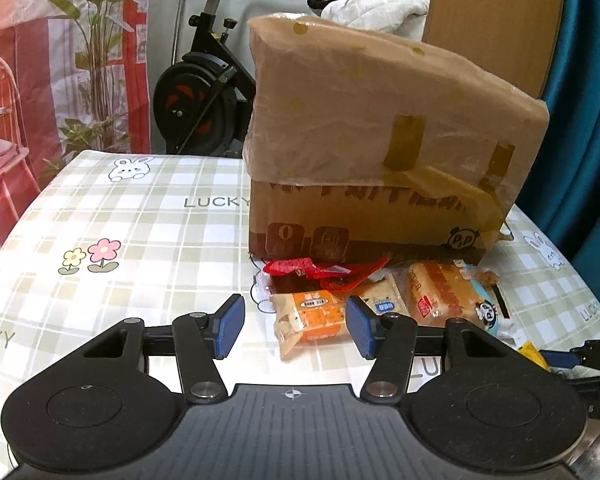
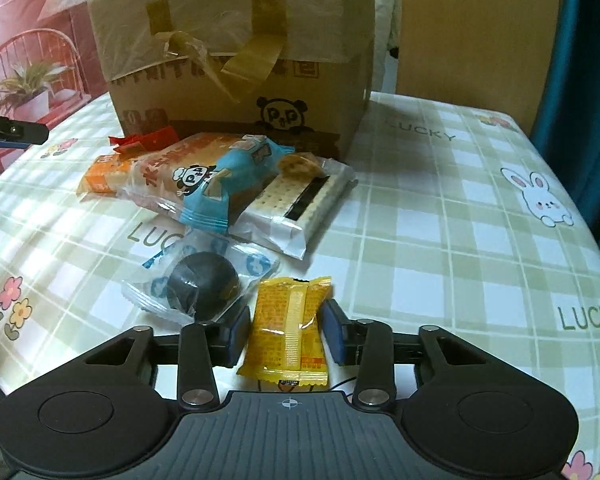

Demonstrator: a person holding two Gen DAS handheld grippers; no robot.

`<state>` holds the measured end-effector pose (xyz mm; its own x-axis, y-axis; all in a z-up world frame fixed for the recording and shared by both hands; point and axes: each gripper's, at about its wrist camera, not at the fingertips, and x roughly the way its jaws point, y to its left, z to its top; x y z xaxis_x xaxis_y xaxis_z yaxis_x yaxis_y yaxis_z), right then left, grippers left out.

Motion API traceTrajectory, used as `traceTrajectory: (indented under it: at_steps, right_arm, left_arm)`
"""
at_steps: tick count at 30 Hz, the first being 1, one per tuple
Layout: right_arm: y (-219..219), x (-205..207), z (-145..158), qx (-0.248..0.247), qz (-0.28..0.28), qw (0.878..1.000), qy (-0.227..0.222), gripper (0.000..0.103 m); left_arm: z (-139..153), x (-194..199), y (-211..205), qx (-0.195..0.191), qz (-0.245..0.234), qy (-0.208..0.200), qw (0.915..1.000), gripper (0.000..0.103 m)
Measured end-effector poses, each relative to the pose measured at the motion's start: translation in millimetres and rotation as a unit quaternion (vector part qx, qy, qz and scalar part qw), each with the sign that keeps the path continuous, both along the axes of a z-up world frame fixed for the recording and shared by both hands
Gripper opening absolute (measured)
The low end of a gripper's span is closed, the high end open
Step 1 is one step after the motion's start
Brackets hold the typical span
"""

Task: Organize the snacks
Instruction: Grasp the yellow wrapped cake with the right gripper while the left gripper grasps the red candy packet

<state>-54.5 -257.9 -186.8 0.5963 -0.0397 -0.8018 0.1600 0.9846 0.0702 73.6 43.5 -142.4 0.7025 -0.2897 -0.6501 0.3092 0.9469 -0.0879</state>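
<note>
A pile of wrapped snacks lies on the checked tablecloth (image 1: 120, 220) in front of a taped cardboard box (image 1: 380, 140). My left gripper (image 1: 296, 326) is open just above the cloth. An orange packet (image 1: 308, 322) lies between its blue pads; the right pad is at the packet's edge and the left pad stands clear of it. My right gripper (image 2: 288, 332) is shut on a yellow packet (image 2: 288, 328), held upright near the cloth. Ahead of it lie a dark round cake in a clear wrapper (image 2: 204, 284), a cracker pack (image 2: 300, 204) and a blue panda packet (image 2: 216, 184).
A red wrapper (image 1: 300, 268) and an orange bread packet (image 1: 436, 292) rest against the box's foot. An exercise bike (image 1: 204, 92) stands beyond the table's far edge. Bare cloth (image 2: 460, 200) stretches to the right of the pile. A teal curtain (image 2: 588, 40) hangs at the right.
</note>
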Motion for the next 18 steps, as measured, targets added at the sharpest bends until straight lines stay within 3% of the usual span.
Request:
traceTrajectory:
  at_steps: [5,12,18]
  right_arm:
    - [-5,-4,0,0.002,-0.001,1.0,-0.016,0.029]
    - [-15,-4,22,-0.009,-0.018,0.997,-0.076,0.028]
    - [-25,15,35,-0.019,-0.024,0.993,-0.112,0.028]
  left_arm:
    - [-9,1,0,0.0,-0.001,0.01,1.0,0.056]
    - [-13,13,-1,-0.009,0.006,0.015,0.9998,0.056]
    - [-20,47,-5,-0.052,0.025,0.038,0.9976,0.053]
